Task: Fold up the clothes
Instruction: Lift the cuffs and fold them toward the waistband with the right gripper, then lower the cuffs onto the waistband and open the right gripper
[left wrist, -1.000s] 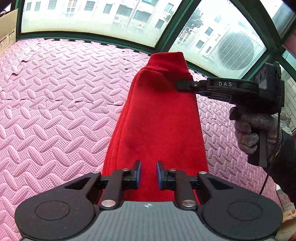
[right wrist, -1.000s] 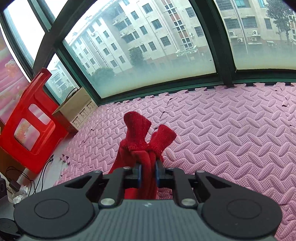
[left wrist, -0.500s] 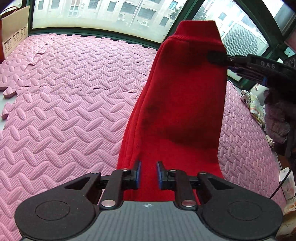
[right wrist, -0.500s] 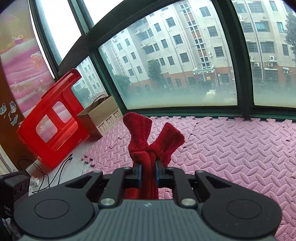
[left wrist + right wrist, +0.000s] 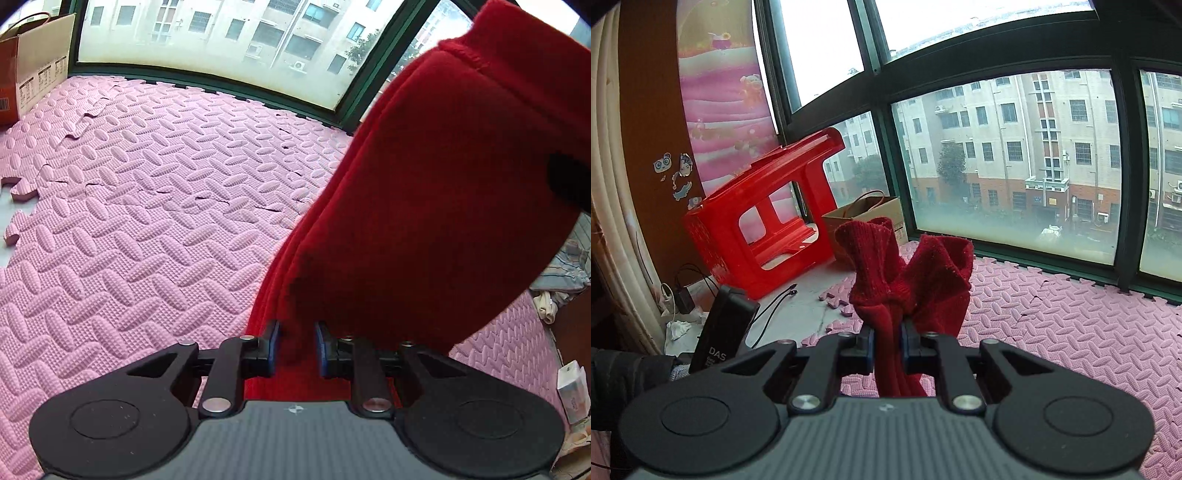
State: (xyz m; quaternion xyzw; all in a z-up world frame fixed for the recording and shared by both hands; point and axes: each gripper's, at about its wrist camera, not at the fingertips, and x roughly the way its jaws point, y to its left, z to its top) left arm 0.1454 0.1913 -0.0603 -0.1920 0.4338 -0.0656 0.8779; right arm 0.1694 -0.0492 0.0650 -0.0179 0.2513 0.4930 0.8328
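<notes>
Both tools are on the red garment point(image 5: 436, 206). Our right tool point(image 5: 887, 341) is clenched on a bunched part of it: the knit cloth runs between the blue pads, and two ribbed cuff-like ends stick up past the fingertips, one to the left and one to the right. Our left tool point(image 5: 295, 349) has cloth lying between its pads as well, but its jaws are opening at this moment and a gap shows on each side of the fabric, so the pads do not press on it.

In the left wrist view the garment rises from the left tool up and to the right as a wide, folded band, lifted off the pink foam floor mat point(image 5: 147, 206) for most of its length. A dark shape, partly cut off by the frame edge, sits at the right edge against the cloth; we cannot tell what it is.

In the right wrist view, behind the cuffs, we see a red plastic stool point(image 5: 764, 221) lying on its side, with a cardboard box point(image 5: 871, 216) just beside it below the window point(image 5: 1008, 162).
</notes>
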